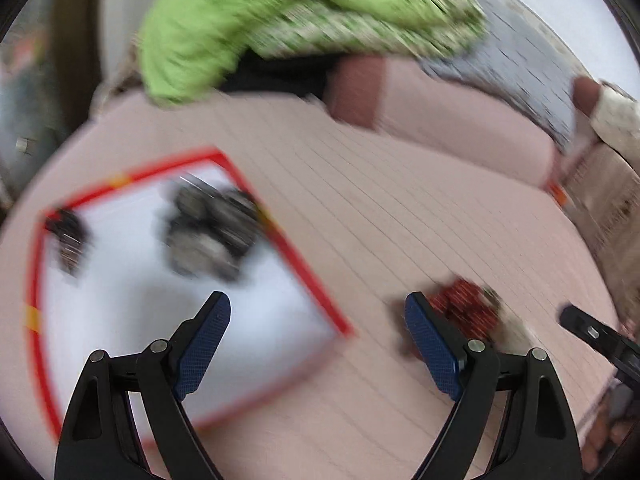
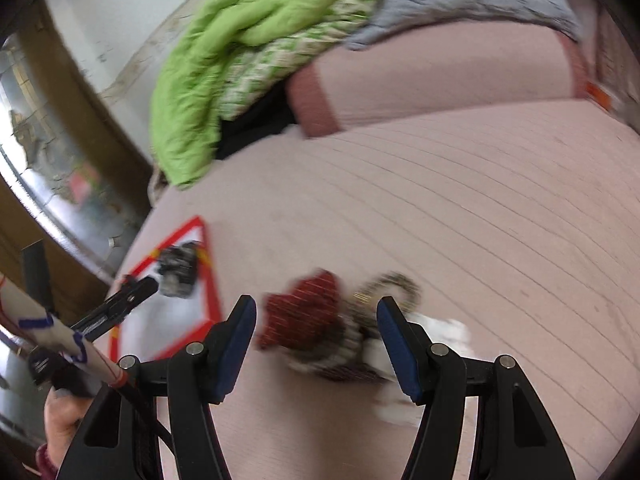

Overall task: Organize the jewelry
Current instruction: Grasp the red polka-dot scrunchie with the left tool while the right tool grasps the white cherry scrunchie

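I read the loose jewelry pile [image 2: 340, 332] as light, limp and tangly: beaded strands and chain that will sag, snag on each other and slide off smooth pads. I'd pinch one bunched clump at its thickest part, not a single trailing loop, and lift slowly so whatever is caught on it shows up early (small clasps could be fragile, can't confirm).

Looks: heavy motion blur in both views. The pile has a dark red beaded bunch [image 2: 308, 312] with pale flecks, a dull metallic chain loop [image 2: 394, 286] just beside it, and something white [image 2: 436, 330] underneath or touching it; I can't tell if that is cloth or packaging. It lies on the pink ribbed bed cover [image 2: 460, 208], apart from the white tray with the red border [image 1: 256, 304]. In that tray sit two dark, silvery heaps [image 1: 212, 232] (likely more jewelry, too smeared to name).

My right tongs [image 2: 316, 340] stand partly spread with nothing pinched, hovering over the pile. My left tongs [image 1: 318, 336] gape wide and empty over the tray's near corner. Green blanket [image 1: 224, 32] and pink pillow [image 1: 432, 120] lie beyond.
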The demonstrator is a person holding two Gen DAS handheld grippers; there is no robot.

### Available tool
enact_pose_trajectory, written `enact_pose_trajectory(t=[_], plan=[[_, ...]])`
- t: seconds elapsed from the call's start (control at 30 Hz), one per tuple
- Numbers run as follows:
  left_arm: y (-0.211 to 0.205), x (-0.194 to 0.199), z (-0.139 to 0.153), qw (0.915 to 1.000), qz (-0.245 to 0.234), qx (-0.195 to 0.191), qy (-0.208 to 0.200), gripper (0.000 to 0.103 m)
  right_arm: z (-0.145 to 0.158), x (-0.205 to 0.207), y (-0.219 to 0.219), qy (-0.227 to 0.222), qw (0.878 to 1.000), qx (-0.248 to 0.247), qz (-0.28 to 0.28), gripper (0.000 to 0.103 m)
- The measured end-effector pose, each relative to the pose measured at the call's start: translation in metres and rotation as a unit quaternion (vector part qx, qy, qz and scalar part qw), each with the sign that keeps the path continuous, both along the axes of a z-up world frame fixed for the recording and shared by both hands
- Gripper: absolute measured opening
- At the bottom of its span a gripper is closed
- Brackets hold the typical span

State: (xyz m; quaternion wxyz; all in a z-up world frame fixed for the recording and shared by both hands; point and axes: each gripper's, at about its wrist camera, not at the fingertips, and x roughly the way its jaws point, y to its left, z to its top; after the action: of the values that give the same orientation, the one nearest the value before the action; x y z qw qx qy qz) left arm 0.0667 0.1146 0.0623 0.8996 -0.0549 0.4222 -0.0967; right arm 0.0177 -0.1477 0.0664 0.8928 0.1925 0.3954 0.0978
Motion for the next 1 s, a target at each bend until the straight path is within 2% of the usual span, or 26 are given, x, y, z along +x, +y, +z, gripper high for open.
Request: enact_pose_trajectory(t=[0.07,0.23,0.3,0.37,0.63,0.73,0.77,0.8,0.83,0.87,0.9,0.97,1.0], plan=[[-0.027,0.000,-0.014,0.9989,-0.040,-0.008,0.022,0.088,-0.010,-0.003,-0.016,0.007,1.000,0.009,-0.019,0.067],[-0.068,0.006,-0.026,0.9955,-0.091,0.020,0.020,0.088,-0.032,-0.007,-0.040,0.022,0.999,0.017,-0.032,0.067],[-0.074,0.013,-0.031,0.9949,-0.096,0.017,0.029,0.088,-0.036,-0.007,-0.048,0.026,0.999,0.021,-0.036,0.069],[-0.081,0.023,-0.039,0.9942,-0.097,0.012,0.045,0.088,-0.040,-0.007,-0.053,0.032,0.998,0.028,-0.038,0.075],[-0.103,0.033,-0.059,0.9937,-0.085,0.031,0.066,0.088,-0.057,-0.012,-0.051,0.073,0.997,0.029,-0.020,0.076],[-0.108,0.030,-0.063,0.9942,-0.082,0.046,0.053,0.088,-0.066,-0.011,-0.042,0.091,0.995,0.029,0.001,0.076],[-0.108,0.028,-0.062,0.9945,-0.083,0.045,0.045,0.085,-0.067,-0.011,-0.039,0.092,0.996,0.021,0.003,0.075],[-0.108,0.027,-0.061,0.9948,-0.085,0.043,0.037,0.073,-0.066,-0.012,-0.036,0.087,0.996,0.009,0.005,0.072],[-0.108,0.026,-0.060,0.9944,-0.092,0.038,0.036,0.066,-0.065,-0.012,-0.034,0.084,0.996,0.002,0.011,0.052],[-0.107,0.025,-0.059,0.9941,-0.098,0.027,0.039,0.053,-0.064,-0.011,-0.032,0.082,0.996,-0.005,0.017,0.028],[-0.105,0.025,-0.057,0.9938,-0.103,0.012,0.039,0.043,-0.063,-0.012,-0.031,0.078,0.997,-0.011,0.014,0.025],[-0.102,0.022,-0.050,0.9934,-0.111,-0.003,0.029,0.036,-0.056,-0.014,-0.031,0.059,0.998,-0.018,0.010,0.016],[-0.101,0.019,-0.046,0.9931,-0.115,-0.007,0.020,0.035,-0.050,-0.016,-0.031,0.044,0.999,-0.023,0.007,0.015]])
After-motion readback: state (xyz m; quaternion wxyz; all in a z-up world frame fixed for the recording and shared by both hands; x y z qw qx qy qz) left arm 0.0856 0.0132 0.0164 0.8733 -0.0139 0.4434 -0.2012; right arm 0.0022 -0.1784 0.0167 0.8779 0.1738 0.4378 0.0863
